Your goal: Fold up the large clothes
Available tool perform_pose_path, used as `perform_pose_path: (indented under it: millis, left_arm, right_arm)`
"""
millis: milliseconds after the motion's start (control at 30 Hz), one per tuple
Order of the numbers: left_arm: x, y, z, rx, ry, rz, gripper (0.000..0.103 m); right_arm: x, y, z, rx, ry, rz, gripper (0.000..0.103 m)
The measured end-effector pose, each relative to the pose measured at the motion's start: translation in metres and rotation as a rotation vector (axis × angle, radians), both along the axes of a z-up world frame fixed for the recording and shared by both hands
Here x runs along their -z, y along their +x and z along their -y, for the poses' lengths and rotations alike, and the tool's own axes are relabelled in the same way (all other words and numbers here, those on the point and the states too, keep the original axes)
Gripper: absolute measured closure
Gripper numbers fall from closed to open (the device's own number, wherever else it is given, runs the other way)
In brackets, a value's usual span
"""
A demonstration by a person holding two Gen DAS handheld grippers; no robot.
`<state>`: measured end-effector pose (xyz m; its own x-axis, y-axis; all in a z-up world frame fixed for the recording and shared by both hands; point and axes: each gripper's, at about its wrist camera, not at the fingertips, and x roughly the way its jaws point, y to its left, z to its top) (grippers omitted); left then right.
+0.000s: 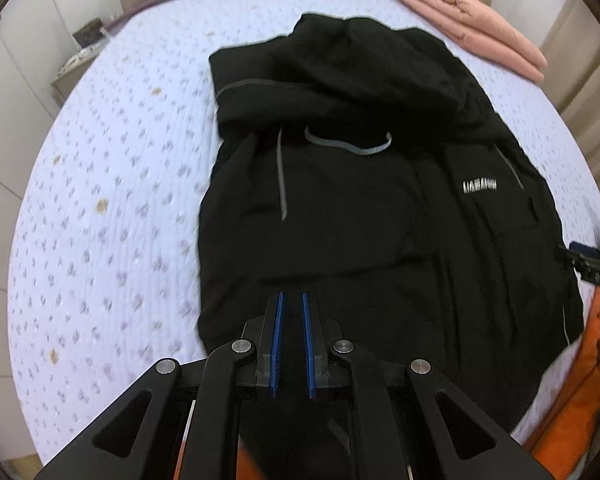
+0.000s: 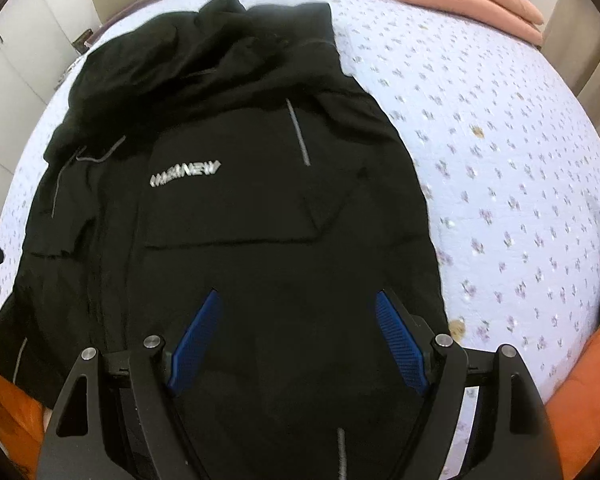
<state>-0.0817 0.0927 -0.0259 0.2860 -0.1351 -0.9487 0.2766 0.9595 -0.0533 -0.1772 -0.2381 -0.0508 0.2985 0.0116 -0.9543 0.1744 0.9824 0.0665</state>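
A large black hooded jacket [image 1: 360, 208] with grey trim and a white chest logo lies spread on the bed, hood bunched at the far end; it also shows in the right wrist view [image 2: 236, 208]. My left gripper [image 1: 293, 296] hovers over the jacket's near left hem, its blue pads close together with a narrow gap and nothing visibly between them. My right gripper [image 2: 296, 300] is wide open above the jacket's lower right part and holds nothing. The tip of the right gripper shows at the left wrist view's right edge [image 1: 588, 262].
The bed has a white quilt with small purple flowers [image 1: 100, 220]. A folded pink blanket [image 1: 468, 20] lies at the far right corner. White cabinets stand to the left [image 2: 16, 52]. Orange fabric [image 2: 580, 392] is at the near edge.
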Motion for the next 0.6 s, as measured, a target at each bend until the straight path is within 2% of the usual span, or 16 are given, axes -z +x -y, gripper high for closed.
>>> perform_pose_path:
  millis: [300, 600]
  left_arm:
    - [0.028, -0.024, -0.031, -0.057, -0.051, -0.265, 0.093]
    - [0.029, -0.038, -0.038, -0.085, -0.074, -0.304, 0.092]
  right_arm:
    - [0.012, -0.016, 0.023, 0.023, -0.048, -0.086, 0.021]
    - [0.014, -0.037, 0.049, 0.038, 0.057, -0.106, 0.021]
